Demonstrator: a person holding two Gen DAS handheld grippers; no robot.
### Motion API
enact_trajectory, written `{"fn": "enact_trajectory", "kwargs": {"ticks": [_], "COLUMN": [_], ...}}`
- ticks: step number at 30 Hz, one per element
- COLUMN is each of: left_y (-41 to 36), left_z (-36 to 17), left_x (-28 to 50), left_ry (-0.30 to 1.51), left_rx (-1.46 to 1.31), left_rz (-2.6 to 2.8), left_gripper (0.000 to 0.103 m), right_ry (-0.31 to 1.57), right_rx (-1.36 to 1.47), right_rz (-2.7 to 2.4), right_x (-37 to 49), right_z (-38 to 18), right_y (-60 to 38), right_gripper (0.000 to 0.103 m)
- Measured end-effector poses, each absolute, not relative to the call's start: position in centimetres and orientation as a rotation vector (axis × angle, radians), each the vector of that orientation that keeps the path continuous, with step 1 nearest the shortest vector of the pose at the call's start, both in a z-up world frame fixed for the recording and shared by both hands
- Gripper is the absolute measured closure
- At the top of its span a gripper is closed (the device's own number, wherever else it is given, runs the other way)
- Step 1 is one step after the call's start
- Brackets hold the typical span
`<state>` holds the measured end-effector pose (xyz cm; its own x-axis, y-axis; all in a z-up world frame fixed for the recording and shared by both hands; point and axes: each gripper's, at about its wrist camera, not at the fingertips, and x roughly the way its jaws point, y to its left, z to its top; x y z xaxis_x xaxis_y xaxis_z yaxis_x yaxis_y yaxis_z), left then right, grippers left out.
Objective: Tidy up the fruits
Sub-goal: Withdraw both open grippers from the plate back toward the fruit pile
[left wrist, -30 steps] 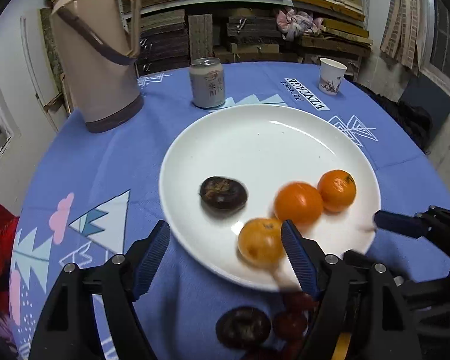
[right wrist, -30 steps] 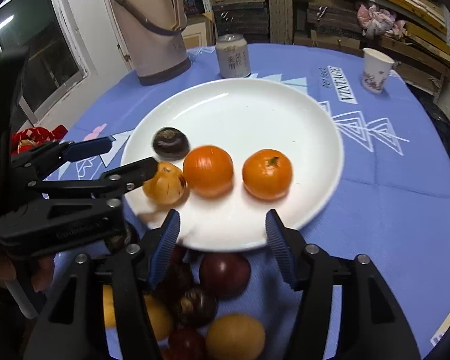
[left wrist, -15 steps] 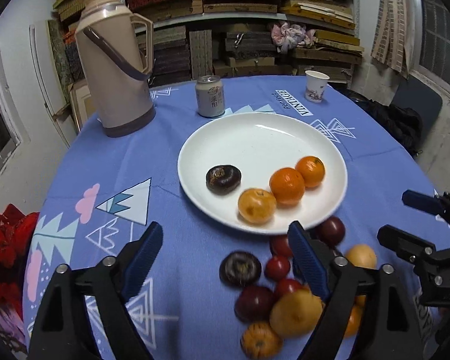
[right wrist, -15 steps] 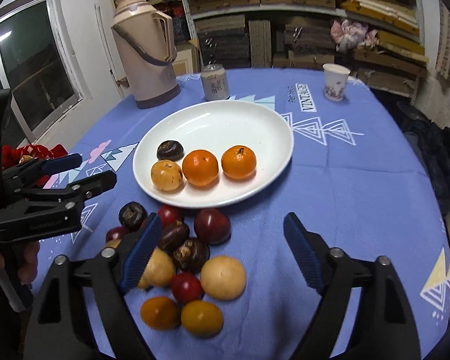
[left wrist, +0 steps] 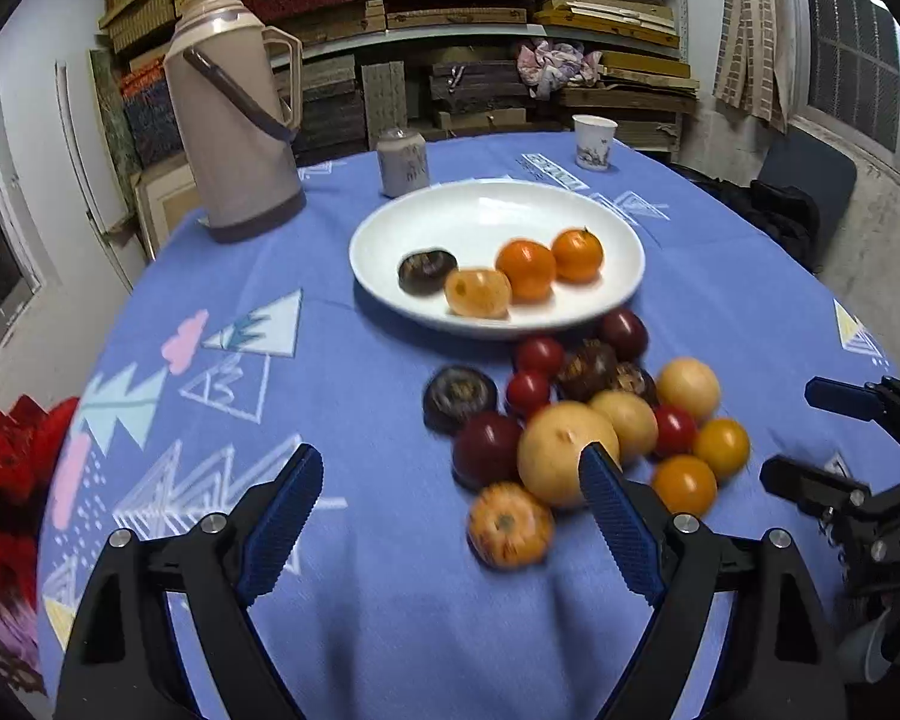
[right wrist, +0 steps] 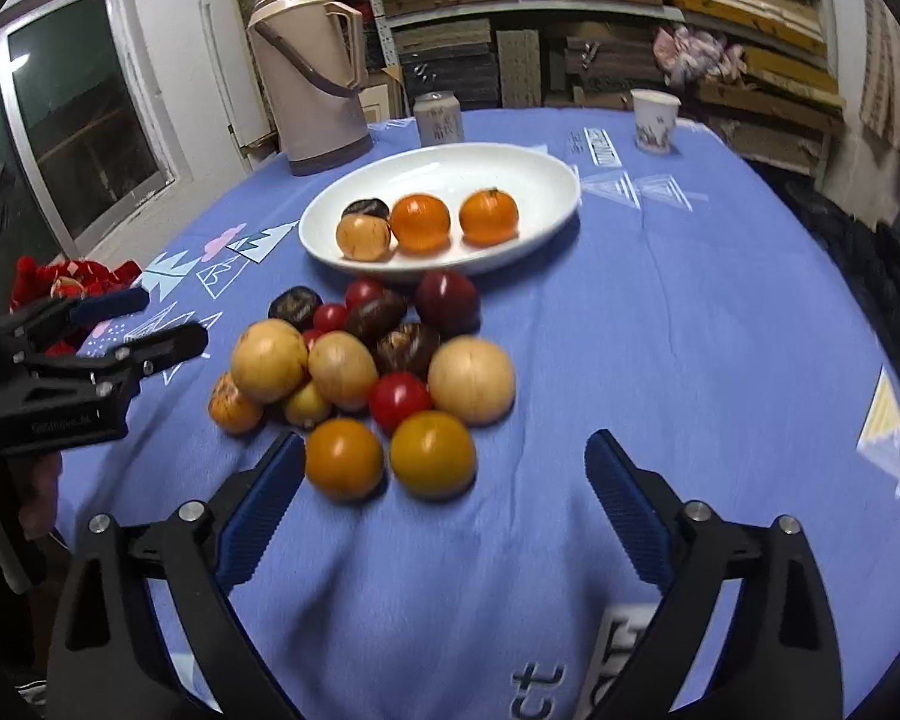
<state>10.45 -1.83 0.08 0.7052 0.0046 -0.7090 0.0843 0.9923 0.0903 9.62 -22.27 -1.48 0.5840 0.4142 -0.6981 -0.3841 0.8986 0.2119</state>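
**Loose fruit waits below the plate**

On the blue surface (right wrist: 690, 312), the white plate (right wrist: 534, 180) at upper centre carries four fruits. The fruit pile (right wrist: 366, 360) sits centre frame: round, slick, likely soft, so we'd grip across the middle. Both our left claw (left wrist: 450, 510) and right claw (right wrist: 444, 498) have just been opening, empty. Cloth lettering stays unreadable.

White plate (left wrist: 621, 276) on blue tablecloth (left wrist: 354, 396), holding four fruits. Loose fruit pile (left wrist: 576, 420) just before it. Left gripper (left wrist: 450, 495) open, empty; thermos (left wrist: 234, 138), can (left wrist: 403, 163), cup (left wrist: 594, 141) behind.
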Motion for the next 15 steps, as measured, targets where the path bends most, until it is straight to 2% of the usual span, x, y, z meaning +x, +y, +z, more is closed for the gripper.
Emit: {"fn": "enact_trajectory", "kwargs": {"ticks": [15], "left_y": [-1.6], "left_z": [-4.3], "left_x": [10.4], "left_ry": [0.867], "left_rx": [0.114], "left_rz": [-0.071], "left_gripper": [0.015], "right_ry": [0.875], "right_rx": [0.092], "right_rz": [0.472], "right_x": [9.2], "right_z": [-2.6], "right_y": [-22.6], "right_gripper": [0.011]}}
